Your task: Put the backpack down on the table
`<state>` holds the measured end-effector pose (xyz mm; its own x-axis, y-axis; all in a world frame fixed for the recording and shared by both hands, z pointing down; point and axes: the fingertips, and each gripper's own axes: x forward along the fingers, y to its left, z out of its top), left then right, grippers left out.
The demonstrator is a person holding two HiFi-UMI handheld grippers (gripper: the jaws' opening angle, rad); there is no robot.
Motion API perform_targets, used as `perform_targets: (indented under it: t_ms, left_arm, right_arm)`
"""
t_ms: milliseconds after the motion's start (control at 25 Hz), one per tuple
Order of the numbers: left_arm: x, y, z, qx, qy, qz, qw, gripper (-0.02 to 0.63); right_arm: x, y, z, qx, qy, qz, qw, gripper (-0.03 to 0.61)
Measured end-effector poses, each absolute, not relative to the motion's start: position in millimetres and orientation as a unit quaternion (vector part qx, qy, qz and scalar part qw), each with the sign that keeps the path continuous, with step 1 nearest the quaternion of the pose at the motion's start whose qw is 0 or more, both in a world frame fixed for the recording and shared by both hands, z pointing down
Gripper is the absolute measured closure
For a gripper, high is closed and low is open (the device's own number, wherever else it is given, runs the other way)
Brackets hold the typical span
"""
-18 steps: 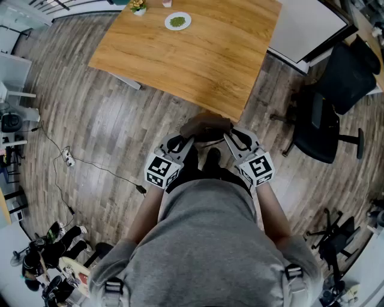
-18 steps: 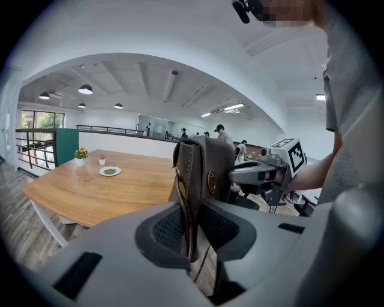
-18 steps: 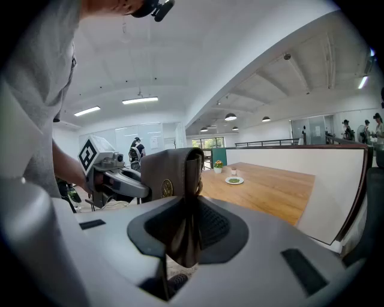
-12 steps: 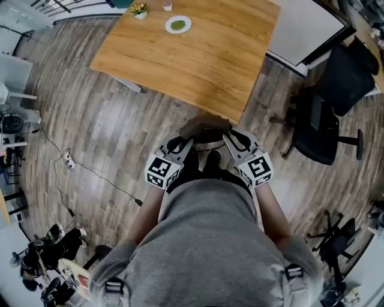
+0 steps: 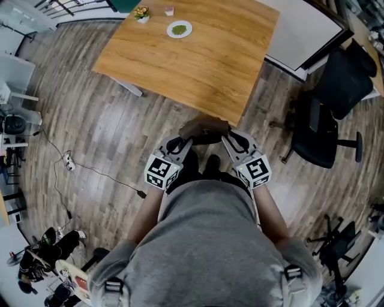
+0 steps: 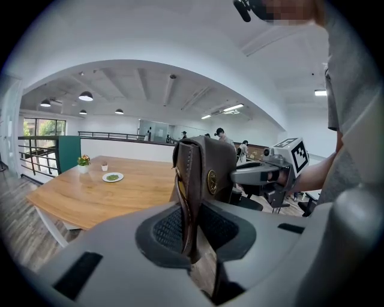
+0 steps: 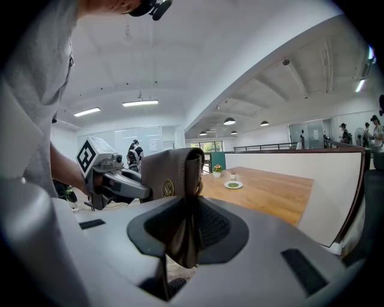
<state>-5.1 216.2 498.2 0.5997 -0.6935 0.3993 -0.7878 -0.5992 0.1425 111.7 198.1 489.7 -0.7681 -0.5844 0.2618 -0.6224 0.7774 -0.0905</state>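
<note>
A brown leather backpack [image 5: 204, 129] hangs in the air in front of the person's body, just short of the near corner of the wooden table [image 5: 198, 54]. My left gripper [image 5: 183, 144] is shut on its left edge and my right gripper [image 5: 230, 141] on its right edge. In the left gripper view the backpack [image 6: 207, 174] stands upright, a leather flap pinched between the pads of the left gripper [image 6: 192, 231], with the right gripper [image 6: 258, 175] beyond. The right gripper view mirrors this: backpack [image 7: 171, 174] in the right gripper [image 7: 189, 231], left gripper [image 7: 120, 180] behind.
On the table's far end sit a white plate [image 5: 179, 29] with something green, a small flower pot [image 5: 141, 13] and a cup [image 5: 169, 11]. A black office chair [image 5: 327, 120] stands to the right, a white board [image 5: 306, 30] beyond it. A cable [image 5: 90, 168] lies on the floor at left.
The table and the plate have slid a little nearer in the head view. Both grippers still hold the backpack in the same way before the body.
</note>
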Motion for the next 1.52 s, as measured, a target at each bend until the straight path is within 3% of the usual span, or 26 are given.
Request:
perform_targets:
  t_ms: [1520]
  left_arm:
    - [-7,171,480,0.886,-0.424,0.147,0.121,0.541]
  right_arm:
    - [111,160,471,0.326,-0.939,0.061,0.097,0.495]
